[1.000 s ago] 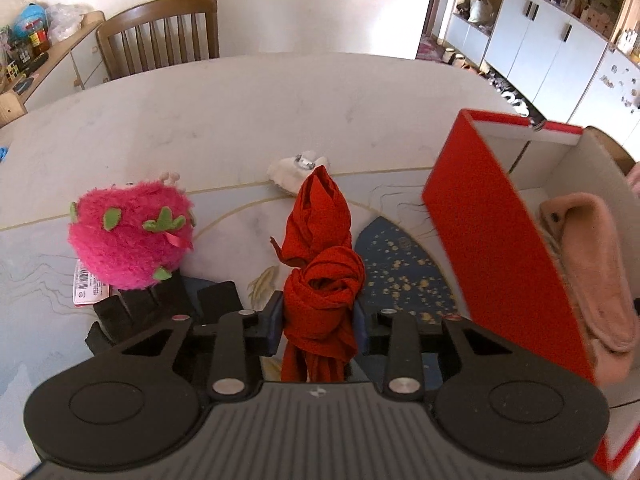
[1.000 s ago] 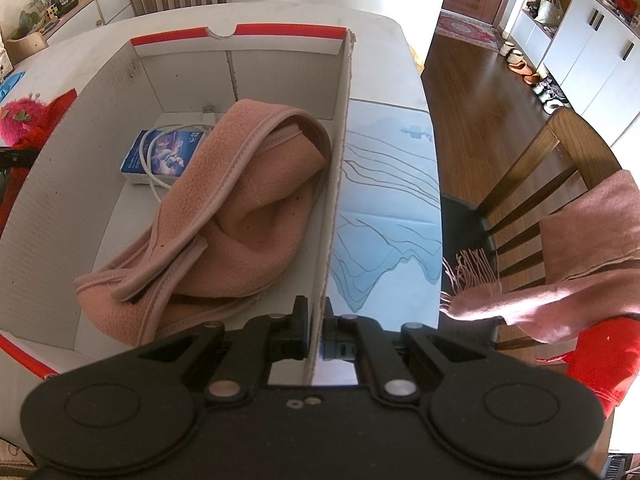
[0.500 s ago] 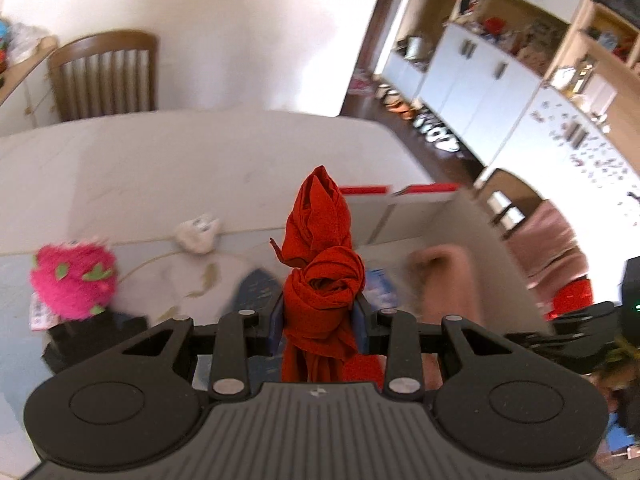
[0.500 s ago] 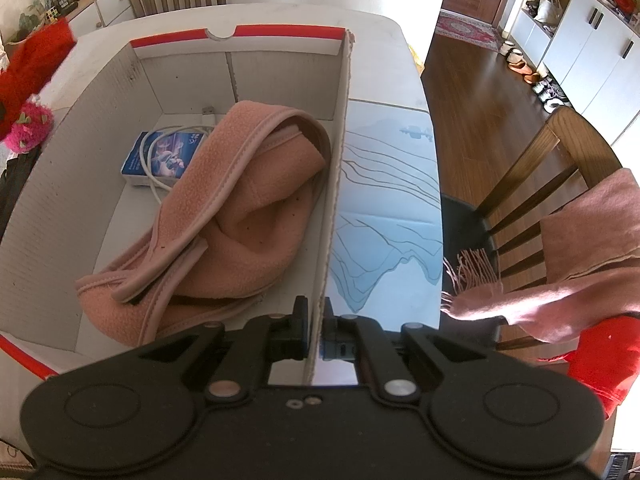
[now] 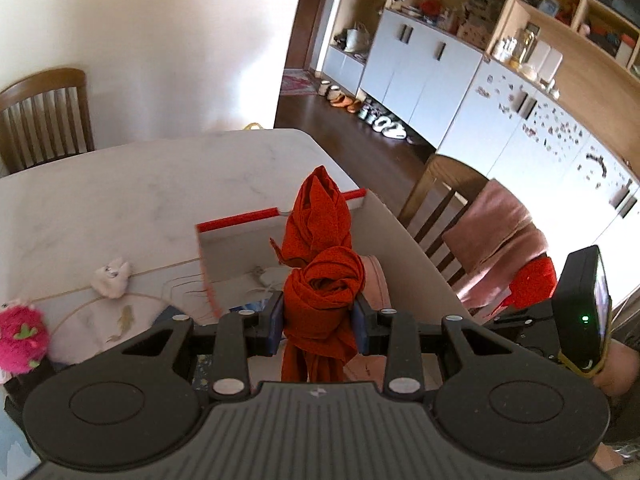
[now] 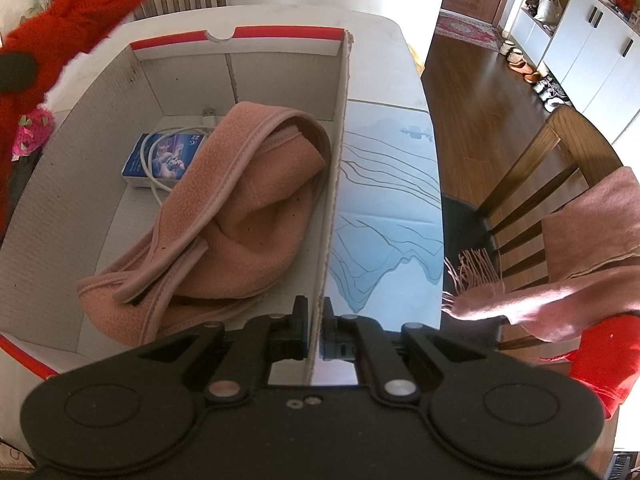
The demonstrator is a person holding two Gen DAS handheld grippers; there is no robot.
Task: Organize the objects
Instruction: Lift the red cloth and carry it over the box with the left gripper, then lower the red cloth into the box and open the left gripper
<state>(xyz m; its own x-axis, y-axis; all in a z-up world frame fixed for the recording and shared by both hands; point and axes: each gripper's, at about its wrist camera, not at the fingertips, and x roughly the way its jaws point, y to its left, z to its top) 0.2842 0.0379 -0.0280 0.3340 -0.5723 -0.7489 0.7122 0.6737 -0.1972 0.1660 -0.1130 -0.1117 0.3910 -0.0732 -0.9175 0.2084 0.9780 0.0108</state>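
My left gripper is shut on a knotted red cloth, which hangs above the near corner of a red-edged cardboard box. The same red cloth shows at the upper left of the right wrist view, over the box's left wall. My right gripper is shut on the box's right wall, pinching the cardboard edge. Inside the box lie a pink fleece hat, a small blue packet and a white cable.
A pink plush strawberry and a small white toy sit on the marble table left of the box. A wooden chair draped with a pink scarf stands at the right. Another chair stands behind the table.
My left gripper has risen and swung right with the red cloth, from beside the box's red outer wall to above its open top. The right gripper has stayed put on the wall.
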